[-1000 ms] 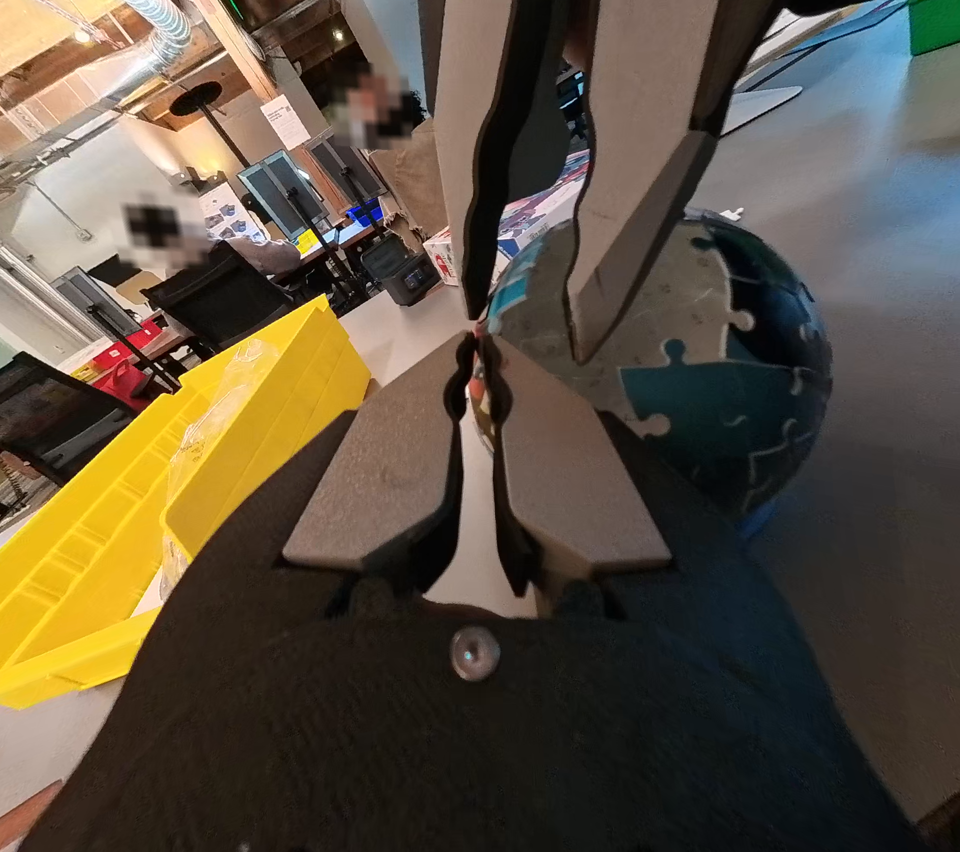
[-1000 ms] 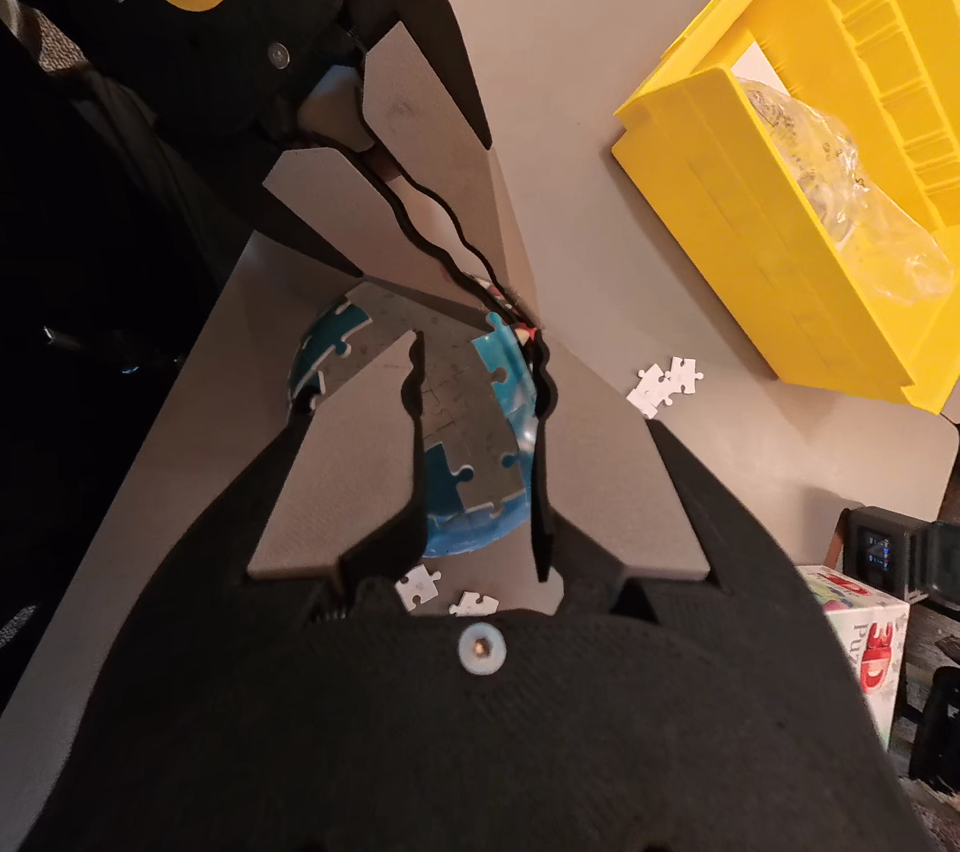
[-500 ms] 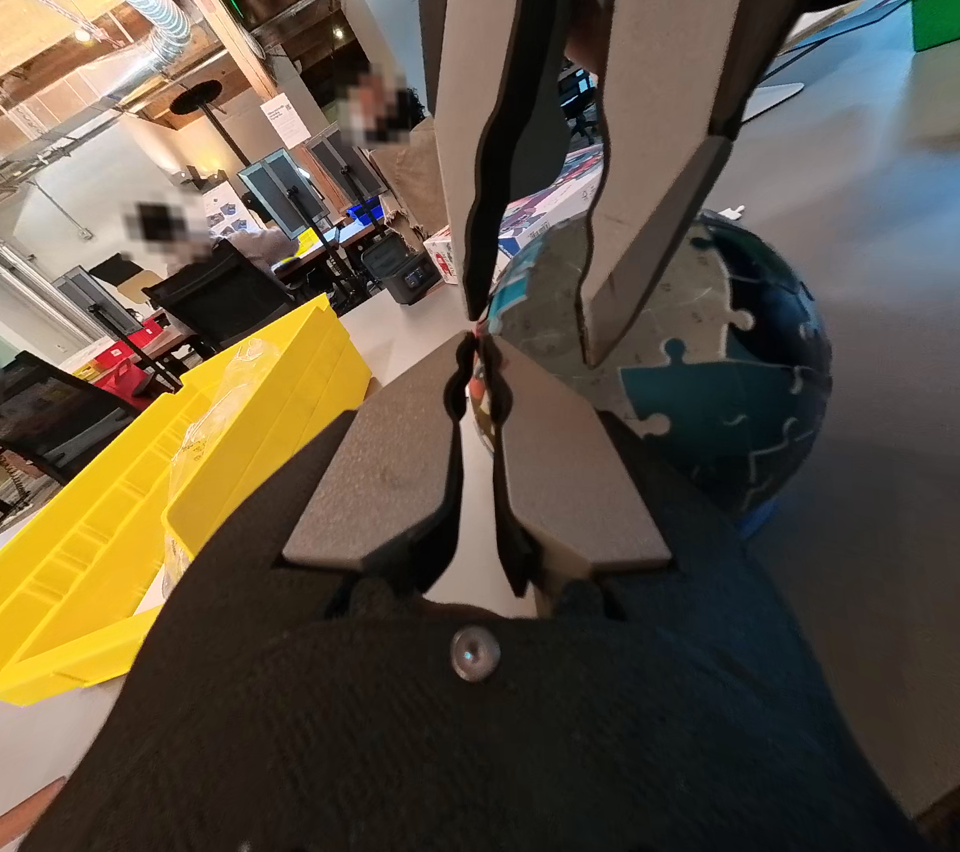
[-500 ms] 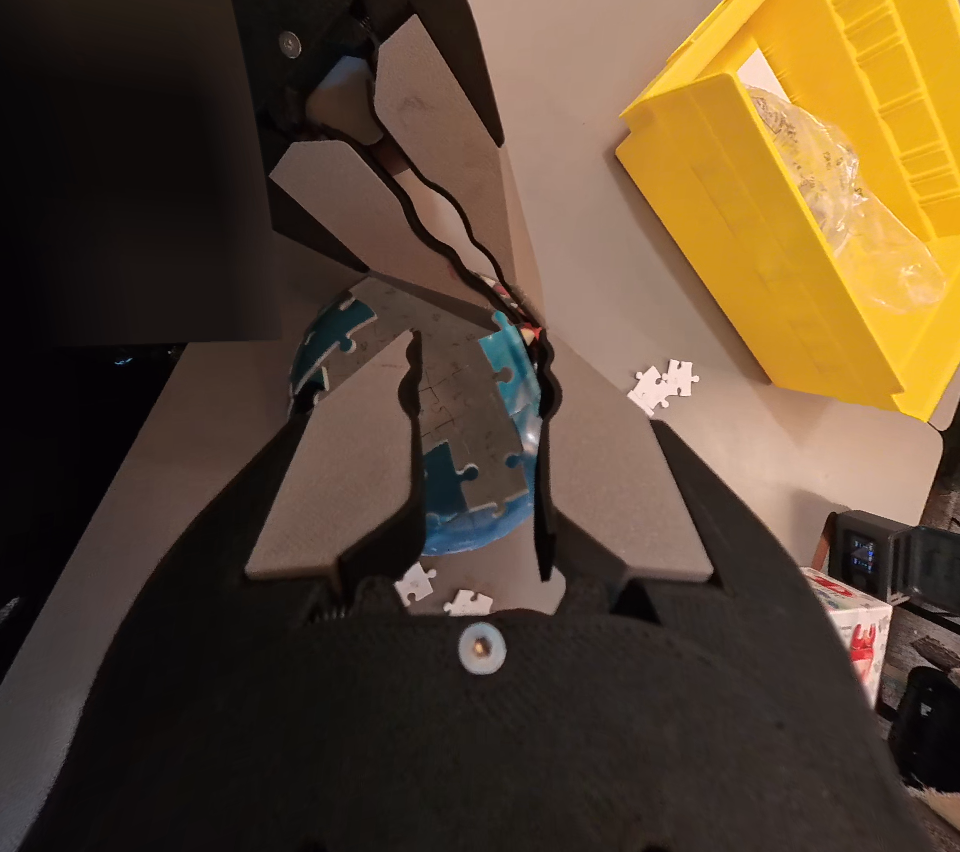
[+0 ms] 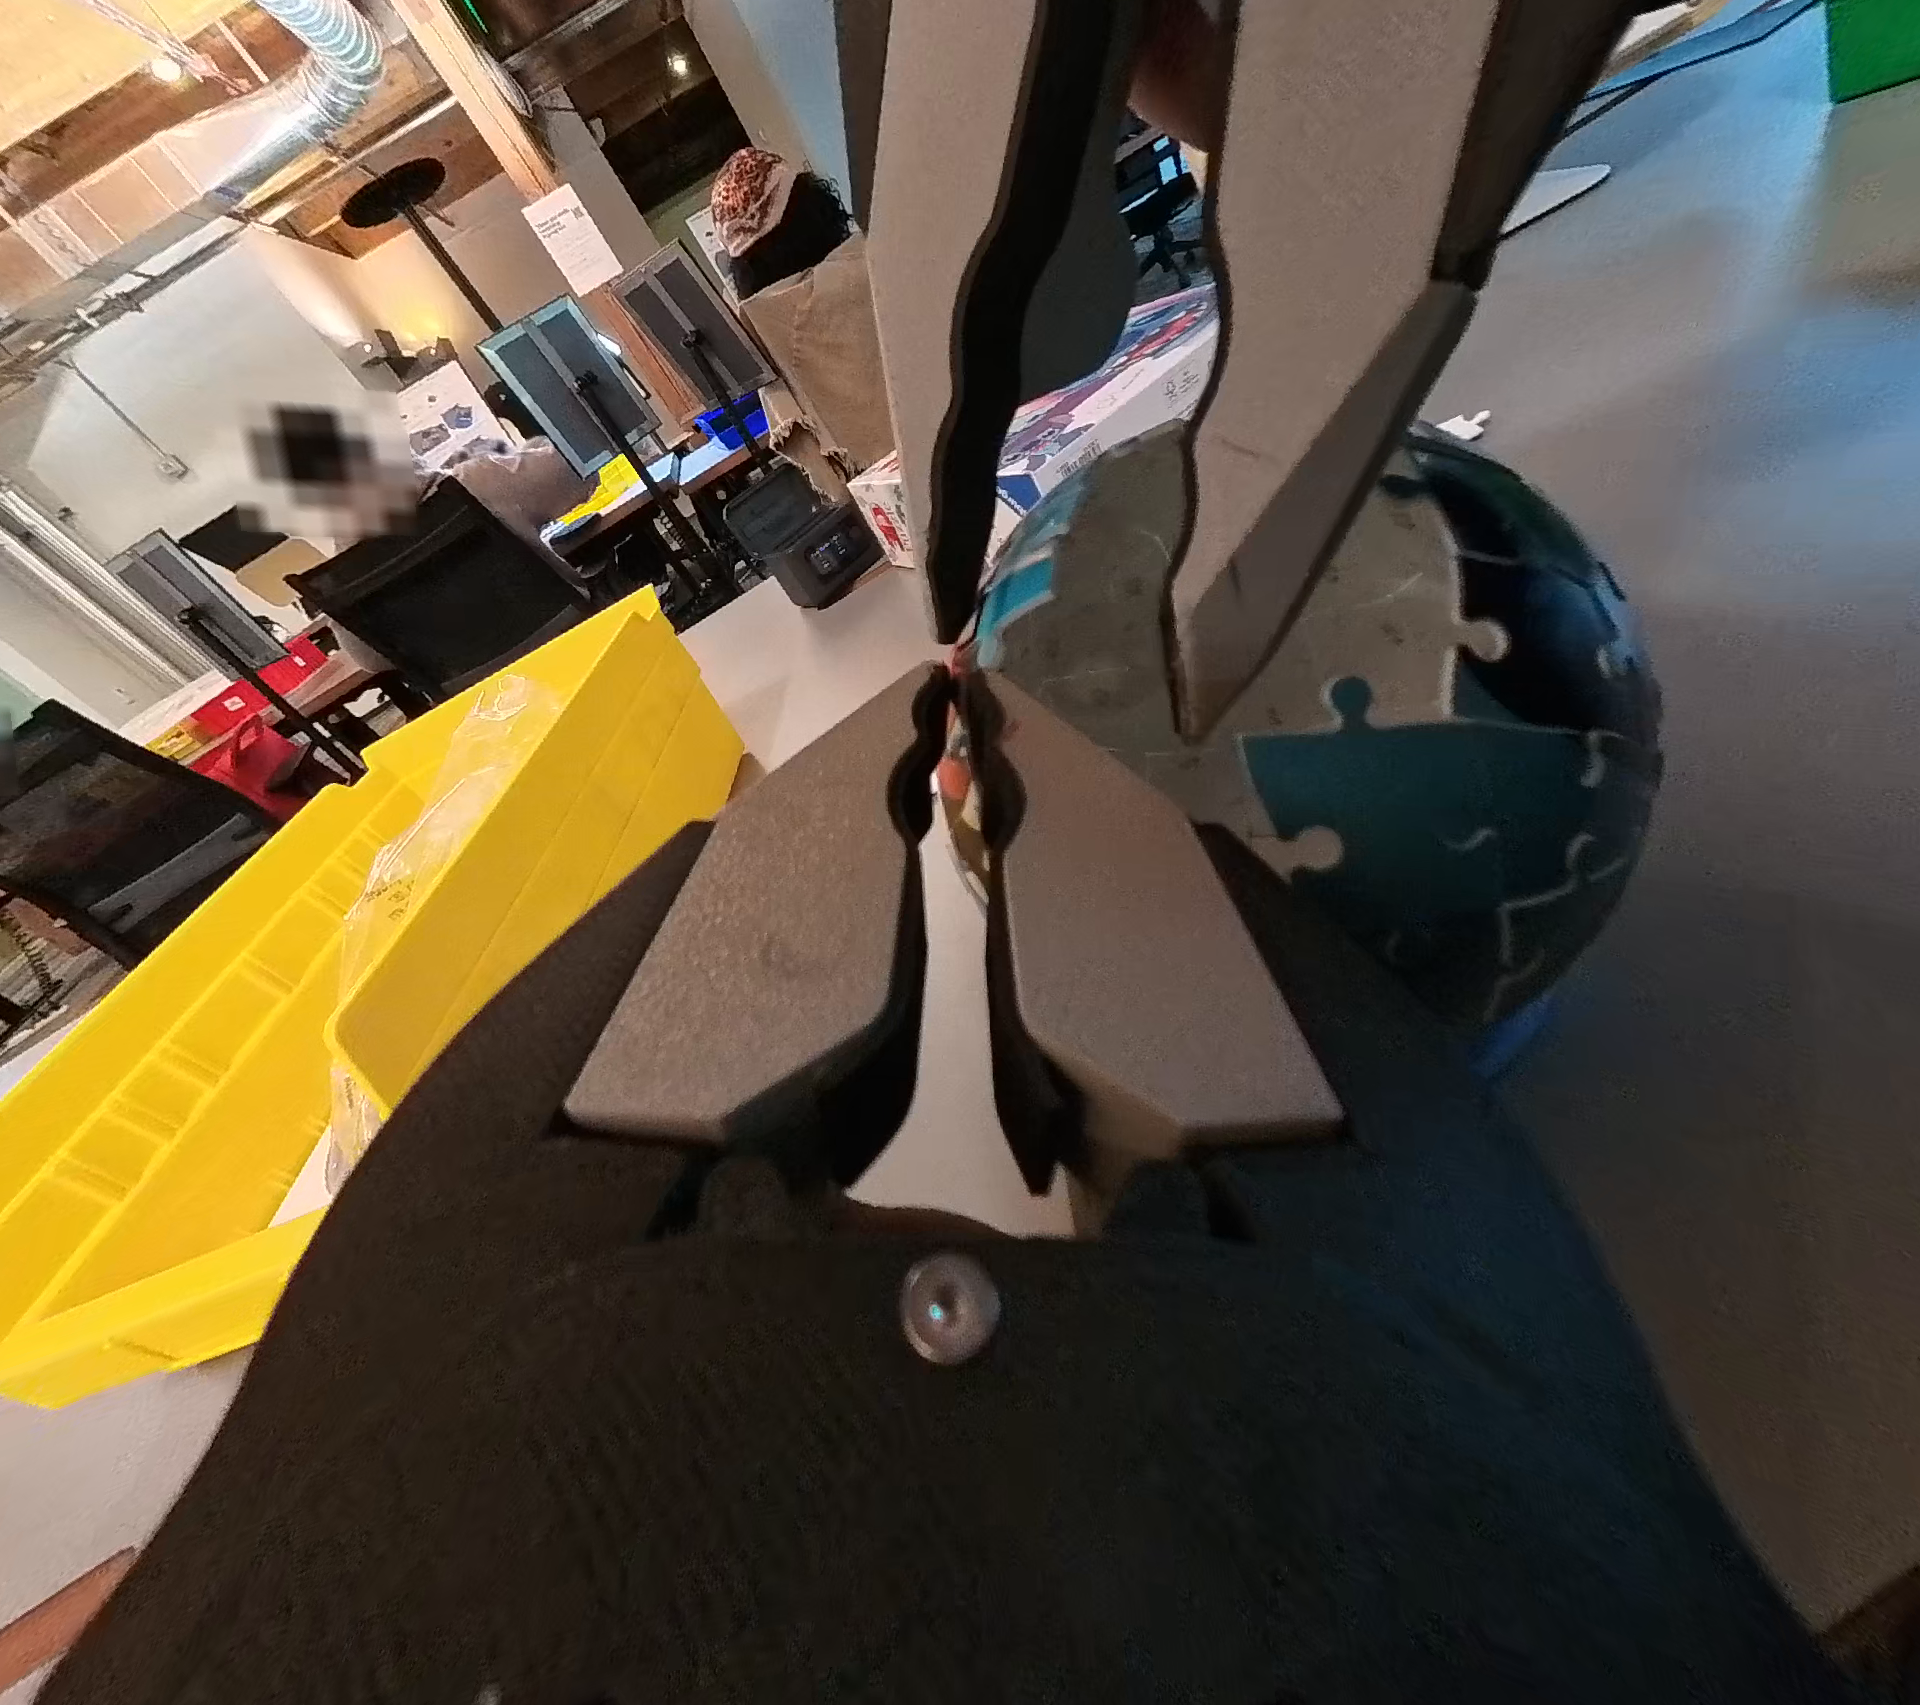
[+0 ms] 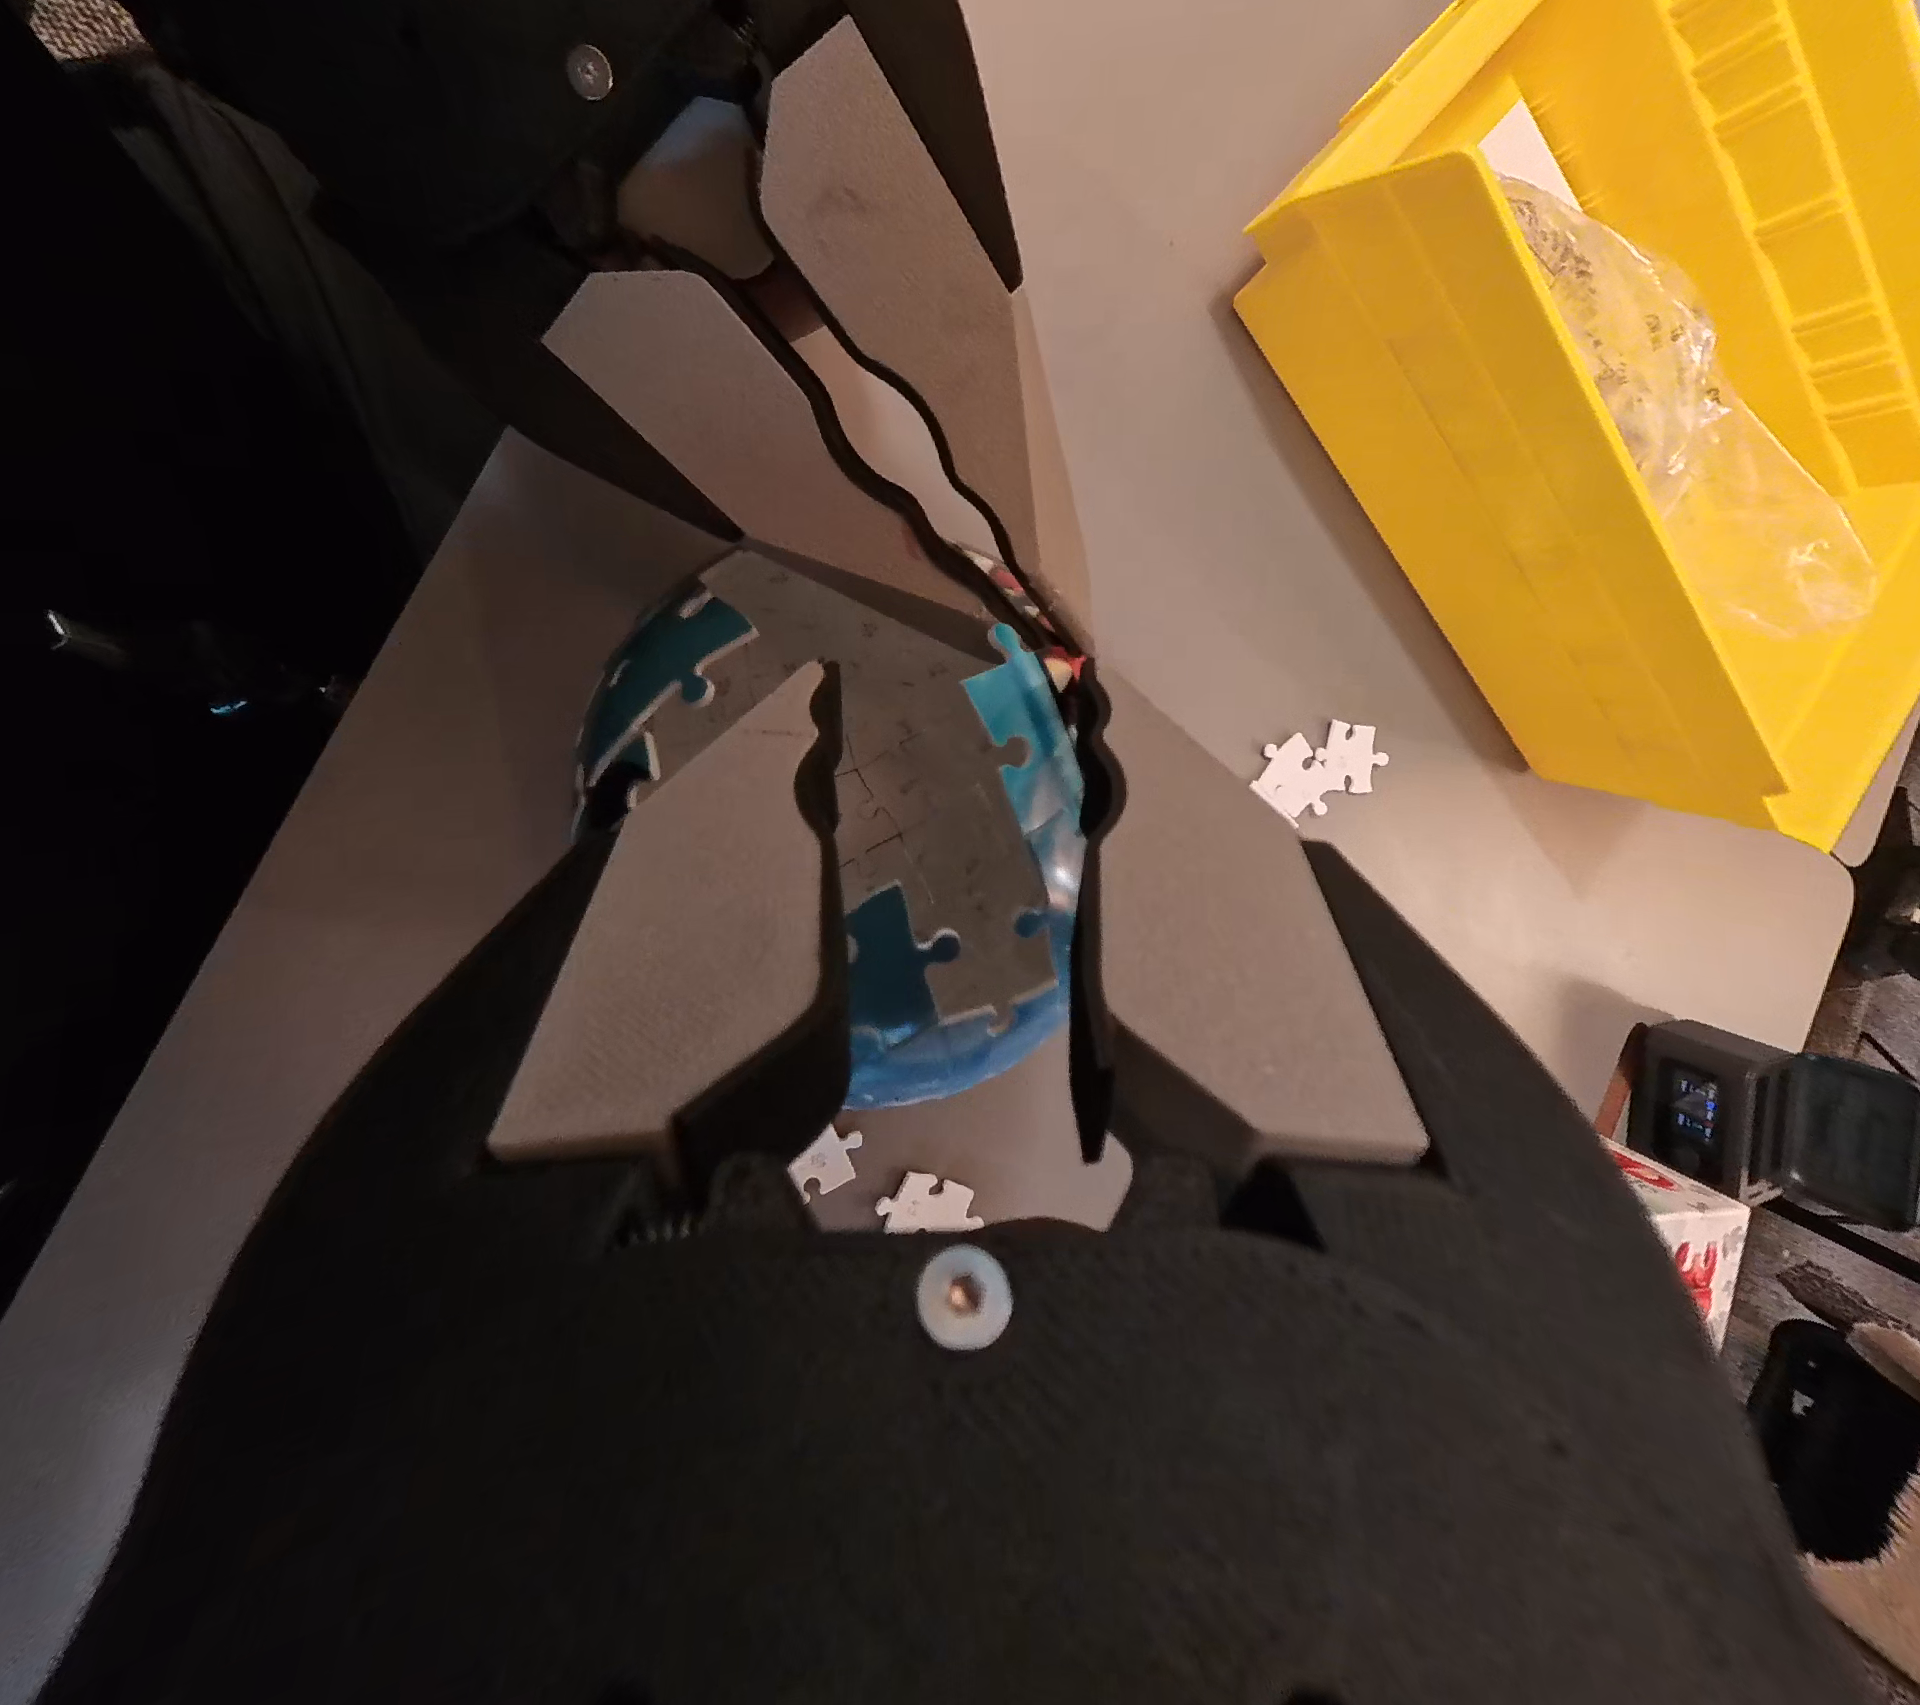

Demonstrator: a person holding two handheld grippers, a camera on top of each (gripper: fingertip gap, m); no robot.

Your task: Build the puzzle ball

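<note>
The puzzle ball, blue and grey, stands on the grey table on a blue base. It also shows in the right wrist view. My left gripper is shut on a small colourful puzzle piece and holds it at the ball's upper left edge. It enters the right wrist view from the top. My right gripper is open, its fingers astride the top of the ball. It hangs from above in the left wrist view, one fingertip beside the held piece.
Yellow bins with a clear plastic bag stand beside the ball. Loose white pieces lie on the table, two joined and others near the ball's base. A printed box and a black device sit at the table's edge. Only a small space, under 4 cm, lies between the two pairs of fingers.
The right gripper has shifted slightly over the ball. The left gripper stays shut on the piece at the ball's edge.
</note>
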